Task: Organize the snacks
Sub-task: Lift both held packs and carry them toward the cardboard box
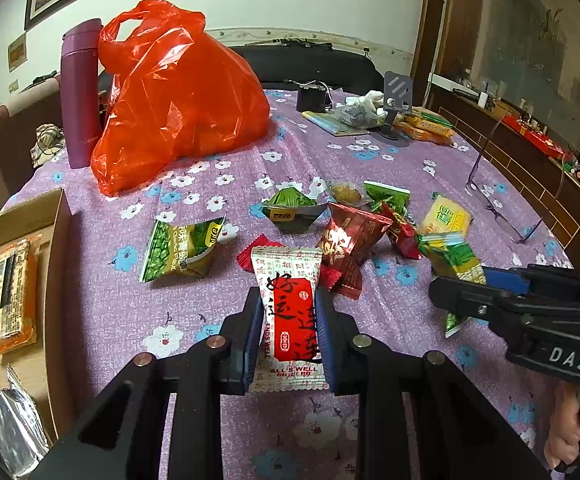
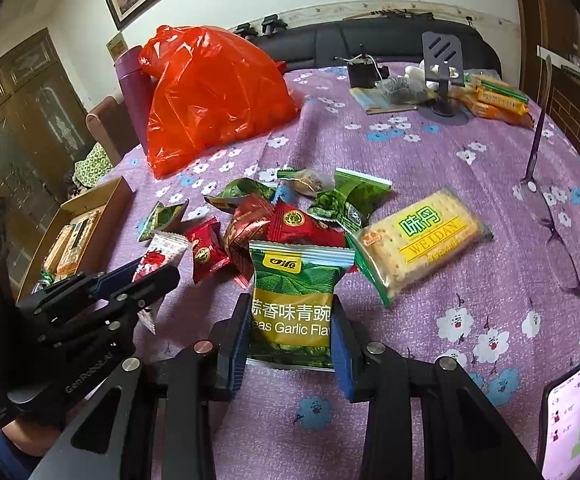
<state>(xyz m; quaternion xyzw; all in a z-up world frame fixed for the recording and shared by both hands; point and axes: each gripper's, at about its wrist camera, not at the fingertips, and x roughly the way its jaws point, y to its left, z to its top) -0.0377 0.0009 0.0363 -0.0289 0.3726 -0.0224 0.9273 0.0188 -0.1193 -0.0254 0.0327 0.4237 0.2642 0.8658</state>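
Two snacks are held above the counter point(image 2: 430, 360): a white-and-red wrapped candy point(image 1: 288, 320) is clamped in the left gripper point(image 1: 288, 332), a green garlic-pea packet point(image 2: 296, 308) in the right gripper point(image 2: 290, 344). A few packets are already laid in the brown cardboard box point(image 1: 56, 240) at left; most of the scattered snack pile point(image 1: 354, 232) is judged unsorted.

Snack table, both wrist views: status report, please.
Left tool shut on white-and-red candy pack. Right tool shut on green pea packet. Cardboard box on the left edge, path unobstructed. Loose snacks remain.
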